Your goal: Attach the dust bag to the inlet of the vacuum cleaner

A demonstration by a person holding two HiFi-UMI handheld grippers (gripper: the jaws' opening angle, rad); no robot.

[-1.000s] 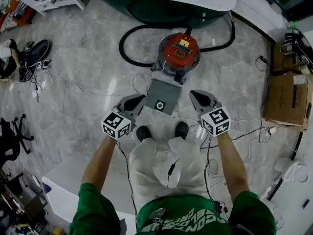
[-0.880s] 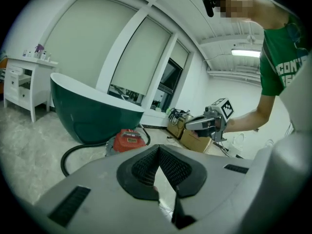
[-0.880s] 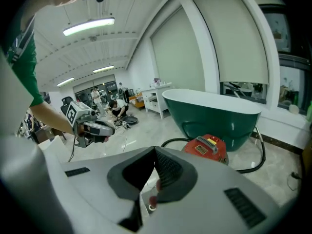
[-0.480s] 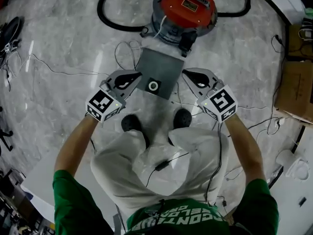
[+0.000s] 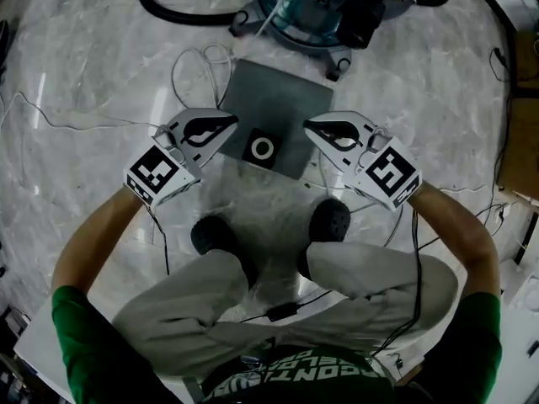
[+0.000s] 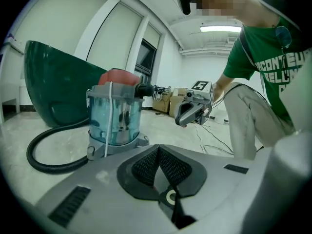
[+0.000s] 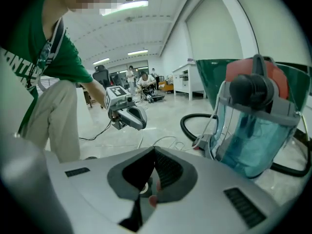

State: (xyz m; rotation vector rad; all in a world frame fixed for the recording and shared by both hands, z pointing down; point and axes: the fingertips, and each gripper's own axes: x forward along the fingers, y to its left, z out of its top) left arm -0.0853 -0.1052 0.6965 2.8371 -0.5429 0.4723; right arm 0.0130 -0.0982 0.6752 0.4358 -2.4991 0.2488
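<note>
The dust bag (image 5: 268,118) lies flat on the marble floor, a grey rectangle with a white ring collar (image 5: 261,149). Just beyond it stands the vacuum cleaner (image 5: 324,8), with a red lid and a clear blue drum (image 6: 114,115) (image 7: 253,130). My left gripper (image 5: 229,123) is at the bag's left edge and my right gripper (image 5: 308,125) at its right edge, tips facing each other near the ring. Both are shut with nothing between the jaws (image 6: 157,150) (image 7: 155,150). The gripper views do not show the bag.
A black hose (image 5: 173,13) curls left of the vacuum. Thin white cables (image 5: 198,66) loop on the floor by the bag. The person's shoes (image 5: 216,236) stand just behind the bag. A cardboard box (image 5: 524,133) is at the right; a green rounded base (image 6: 48,84) rises behind the vacuum.
The person has bent lower and the view has closed in. Both grippers have come down beside the dust bag, their tips now level with its ring.
</note>
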